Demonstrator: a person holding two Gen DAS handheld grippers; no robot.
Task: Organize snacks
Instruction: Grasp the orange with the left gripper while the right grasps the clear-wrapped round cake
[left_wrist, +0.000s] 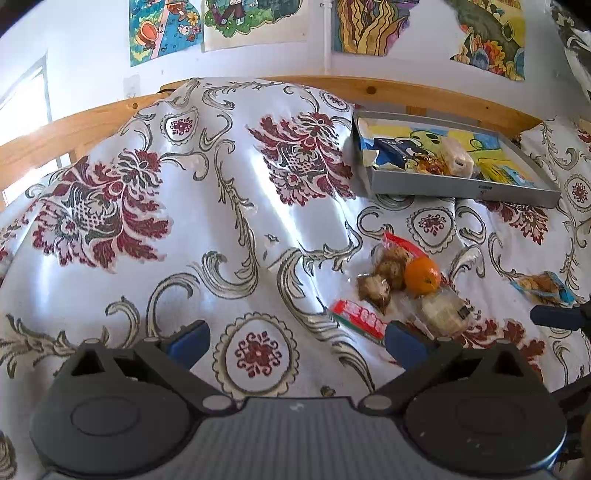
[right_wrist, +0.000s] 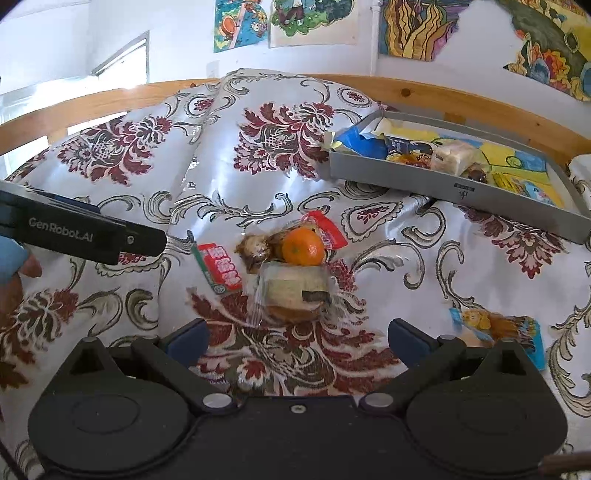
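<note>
A pile of snacks lies on the floral cloth: an orange (left_wrist: 423, 275) (right_wrist: 303, 247), brown balls in clear wrap (left_wrist: 384, 273) (right_wrist: 256, 247), a red packet (left_wrist: 360, 317) (right_wrist: 219, 269) and a clear-wrapped cake (left_wrist: 443, 308) (right_wrist: 295, 295). A blue snack packet (left_wrist: 543, 286) (right_wrist: 498, 328) lies apart to the right. My left gripper (left_wrist: 295, 339) is open, left of the pile, nothing between its fingers. My right gripper (right_wrist: 297, 339) is open too, just short of the wrapped cake. The grey tray (left_wrist: 461, 188) (right_wrist: 461, 192) behind holds several snacks.
The cloth bulges into a high hump (left_wrist: 221, 147) at the back left. A wooden rail (left_wrist: 406, 86) runs behind the tray, under a wall with paintings. The left gripper's black body (right_wrist: 85, 229) and a hand (right_wrist: 14, 269) reach in from the right wrist view's left edge.
</note>
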